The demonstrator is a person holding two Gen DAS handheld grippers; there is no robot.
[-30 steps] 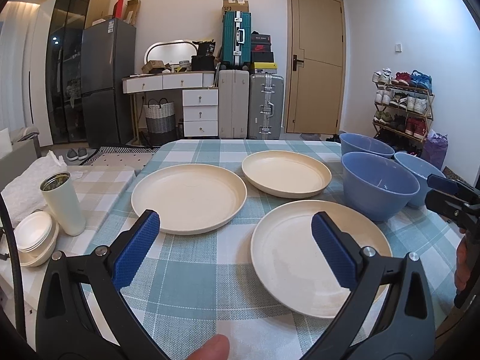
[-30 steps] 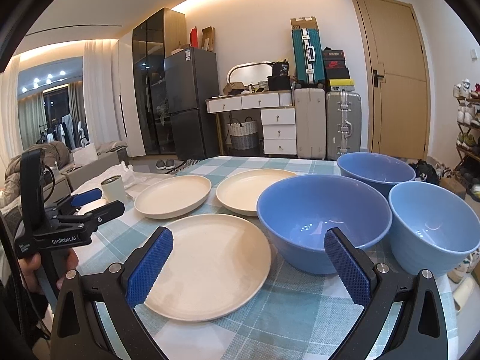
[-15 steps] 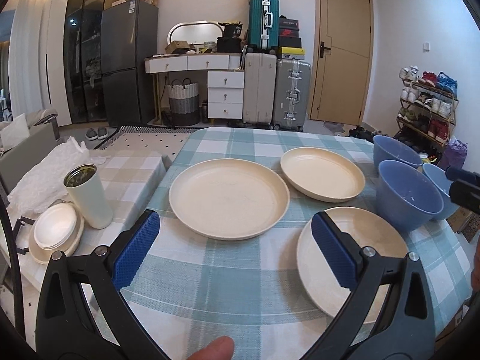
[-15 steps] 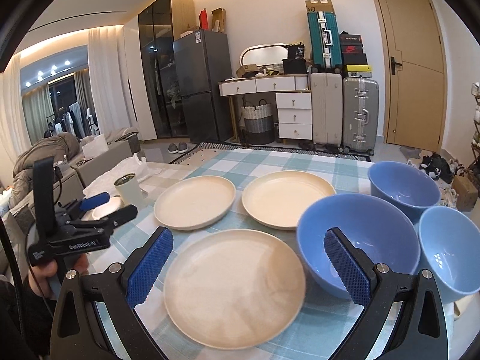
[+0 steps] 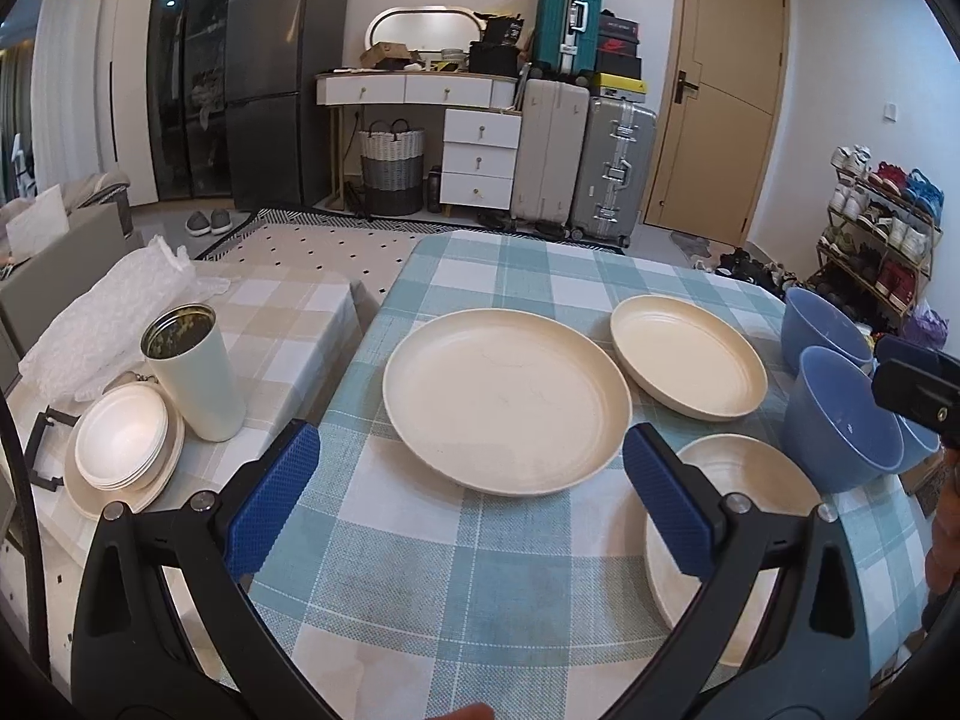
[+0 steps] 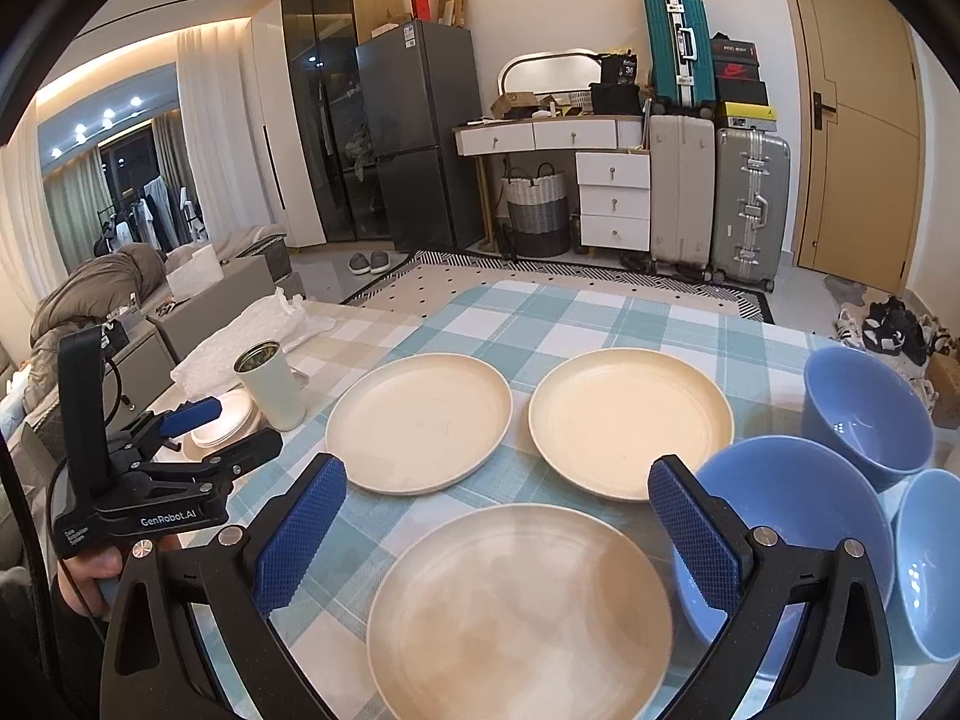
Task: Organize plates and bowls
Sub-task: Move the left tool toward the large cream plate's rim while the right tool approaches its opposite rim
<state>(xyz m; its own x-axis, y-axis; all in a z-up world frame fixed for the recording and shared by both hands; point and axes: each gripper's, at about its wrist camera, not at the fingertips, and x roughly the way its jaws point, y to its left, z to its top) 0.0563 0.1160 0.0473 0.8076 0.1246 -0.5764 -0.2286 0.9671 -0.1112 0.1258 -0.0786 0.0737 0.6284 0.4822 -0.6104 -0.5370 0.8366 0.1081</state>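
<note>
**Three plates, three bowls, both grippers empty**

Three cream plates lie apart on the checked tablecloth: a far-left plate, a far-right plate and a near plate. Three blue bowls sit at the right: a near bowl just beside the near plate, a far bowl behind it, and an edge bowl cut by the frame.

Neither tool holds anything. The left gripper hangs with its blue pads wide apart, facing the far-left plate; the right gripper is spread the same way above the near plate.

My judgement is that stacking has not begun and the step in hand is choosing a first plate. The rims are low and lie flat on cloth, so one finger should slide under a lip at a shallow angle, pinching the rim rather than pressing down. Lift level, then lower it centred onto a second plate. Bowls should nest afterwards, gripped by the wall.

Hard to judge: whether the bowls touch one another, and how much of the near plate overhangs the table's front edge, which the right gripper's frame hides. The white tumbler and small dishes sit on a separate side surface; their part in the task is unclear.
</note>
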